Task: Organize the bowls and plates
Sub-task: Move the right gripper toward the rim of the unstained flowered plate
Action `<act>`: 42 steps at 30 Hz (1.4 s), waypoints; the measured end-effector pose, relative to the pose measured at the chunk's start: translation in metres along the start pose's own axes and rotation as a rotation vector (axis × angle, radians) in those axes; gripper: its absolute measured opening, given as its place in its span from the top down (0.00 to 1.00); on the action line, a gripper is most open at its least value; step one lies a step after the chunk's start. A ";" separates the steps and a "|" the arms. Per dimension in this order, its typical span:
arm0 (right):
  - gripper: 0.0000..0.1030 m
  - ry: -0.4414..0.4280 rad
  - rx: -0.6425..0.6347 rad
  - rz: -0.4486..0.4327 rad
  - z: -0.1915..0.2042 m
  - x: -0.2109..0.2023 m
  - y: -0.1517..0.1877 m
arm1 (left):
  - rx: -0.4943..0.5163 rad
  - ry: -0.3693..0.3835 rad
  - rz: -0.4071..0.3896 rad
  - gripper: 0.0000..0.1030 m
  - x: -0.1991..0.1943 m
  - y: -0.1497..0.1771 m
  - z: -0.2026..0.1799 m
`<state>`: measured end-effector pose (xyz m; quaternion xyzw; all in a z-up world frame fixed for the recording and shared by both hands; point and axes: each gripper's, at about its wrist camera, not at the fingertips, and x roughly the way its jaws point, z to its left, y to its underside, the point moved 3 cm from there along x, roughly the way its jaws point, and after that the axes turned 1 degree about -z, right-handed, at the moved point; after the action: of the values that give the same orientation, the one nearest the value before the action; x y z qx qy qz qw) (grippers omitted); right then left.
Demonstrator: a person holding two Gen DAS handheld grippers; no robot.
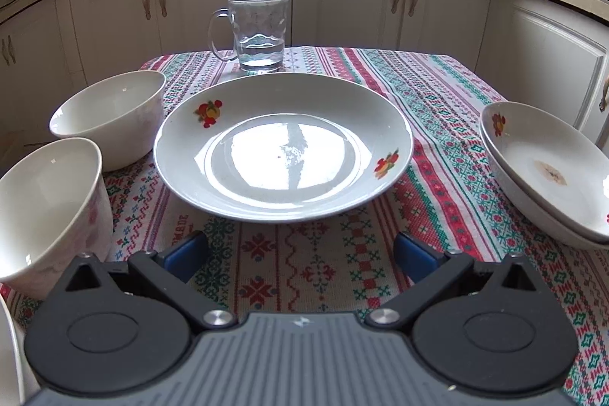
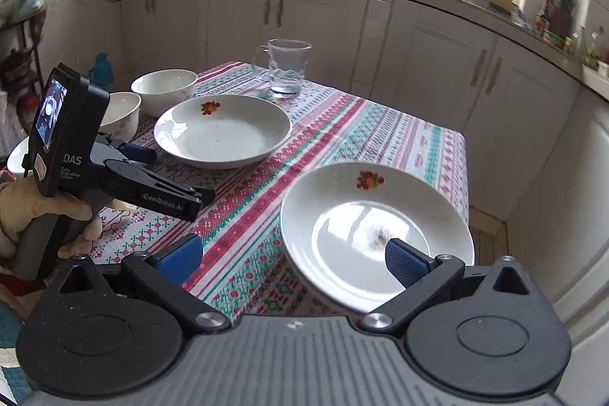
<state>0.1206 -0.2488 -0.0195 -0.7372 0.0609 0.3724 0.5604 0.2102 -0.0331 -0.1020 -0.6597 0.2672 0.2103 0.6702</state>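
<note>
Glossy white round plate (image 1: 283, 147), woven patterned tablecloth (image 1: 316, 261).

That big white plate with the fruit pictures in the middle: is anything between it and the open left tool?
Nothing visible. Only bare patterned tablecloth lies between the left tool and the white fruit-patterned plate; the white bowls sit off to the side.

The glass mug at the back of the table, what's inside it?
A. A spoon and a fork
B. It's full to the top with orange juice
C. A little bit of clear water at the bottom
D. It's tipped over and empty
C: the glass mug stands upright on the tablecloth behind the plate, with a shallow layer of clear liquid, likely water, at its bottom.
</note>
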 end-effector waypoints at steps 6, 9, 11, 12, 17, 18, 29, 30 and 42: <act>0.00 -0.111 -0.097 0.020 -0.007 0.022 -0.039 | -0.011 -0.011 0.001 0.00 0.006 -0.005 0.000; 0.00 -0.170 -0.102 0.030 -0.012 0.038 -0.059 | -0.019 -0.019 0.001 0.00 0.008 -0.007 0.000; 0.00 -0.204 -0.112 0.029 -0.014 0.050 -0.070 | -0.021 -0.023 0.008 0.00 0.009 -0.008 0.000; 0.00 -0.221 -0.121 0.032 -0.014 0.056 -0.076 | -0.024 -0.026 0.011 0.00 0.010 -0.009 0.001; 0.00 -0.288 -0.171 0.049 -0.015 0.087 -0.101 | -0.025 -0.024 0.017 0.00 0.013 -0.012 0.002; 0.00 -0.301 -0.182 0.051 -0.014 0.093 -0.105 | -0.026 -0.025 0.022 0.00 0.013 -0.013 0.002; 0.00 -0.453 -0.282 0.129 -0.005 0.160 -0.137 | -0.035 -0.057 0.002 0.00 0.011 -0.012 0.001; 0.00 -0.470 -0.293 0.137 -0.004 0.165 -0.138 | -0.041 -0.064 0.001 0.01 0.011 -0.012 0.003; 0.04 -0.552 -0.361 0.218 0.007 0.233 -0.162 | -0.041 -0.074 -0.016 0.08 0.012 -0.015 0.004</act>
<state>0.3665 -0.1074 -0.0376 -0.6851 -0.0818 0.6202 0.3732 0.2287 -0.0308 -0.0981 -0.6669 0.2328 0.2348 0.6677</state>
